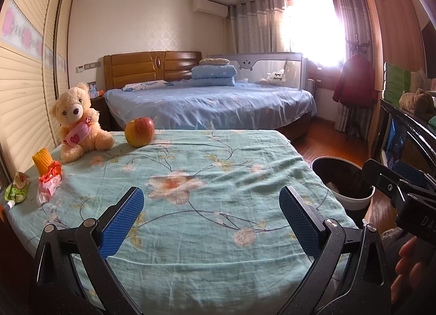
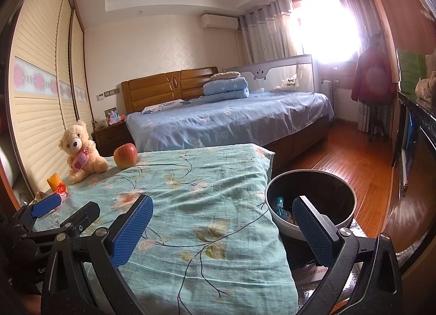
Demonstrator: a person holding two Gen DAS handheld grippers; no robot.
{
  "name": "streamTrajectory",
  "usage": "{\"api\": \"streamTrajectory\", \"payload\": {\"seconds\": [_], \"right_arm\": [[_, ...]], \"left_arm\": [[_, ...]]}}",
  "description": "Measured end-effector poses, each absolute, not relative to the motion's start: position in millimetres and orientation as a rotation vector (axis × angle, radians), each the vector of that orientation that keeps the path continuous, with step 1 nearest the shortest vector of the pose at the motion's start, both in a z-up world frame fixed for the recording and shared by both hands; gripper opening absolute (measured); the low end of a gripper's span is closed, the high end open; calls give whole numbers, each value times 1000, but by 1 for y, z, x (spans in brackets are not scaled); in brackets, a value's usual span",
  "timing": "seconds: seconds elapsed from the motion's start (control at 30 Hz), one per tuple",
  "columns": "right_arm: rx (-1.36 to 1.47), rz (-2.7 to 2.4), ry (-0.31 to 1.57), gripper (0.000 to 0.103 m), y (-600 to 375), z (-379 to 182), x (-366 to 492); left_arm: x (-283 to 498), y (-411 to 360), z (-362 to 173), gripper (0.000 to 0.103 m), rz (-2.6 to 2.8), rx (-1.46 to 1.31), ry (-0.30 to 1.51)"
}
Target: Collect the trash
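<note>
Both claws hang open and empty over the flowered cloth [image 1: 218, 156], the red wrapper [image 1: 49, 181] far left of the left claw [image 1: 211, 222], the bin [image 2: 310, 200] just beyond the right claw [image 2: 222, 233].

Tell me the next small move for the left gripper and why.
Probably swing the left gripper, open and empty, left toward the red wrapper. It lies crumpled at the table's left edge beside the green pouch, while the bin sits off to the right.
</note>
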State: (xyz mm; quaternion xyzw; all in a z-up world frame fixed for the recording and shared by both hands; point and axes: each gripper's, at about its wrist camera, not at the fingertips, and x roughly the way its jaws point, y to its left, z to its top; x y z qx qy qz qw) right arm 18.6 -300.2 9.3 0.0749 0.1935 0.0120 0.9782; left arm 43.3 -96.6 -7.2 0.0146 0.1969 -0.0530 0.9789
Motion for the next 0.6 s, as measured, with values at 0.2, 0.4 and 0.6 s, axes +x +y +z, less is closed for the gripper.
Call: {"api": "streamTrajectory", "payload": {"seconds": [0.2,0.4,0.6], "right_arm": [[155,25,402,103,-301,5,23],[159,25,421,103,-300,1,28],[162,25,442,103,-299,-4,34]], "left_arm": [[47,-95,-9,102,-107,25,407],[51,-94,-13,102,-110,24,419],[57,-92,-18,102,-115,16,436]]}}
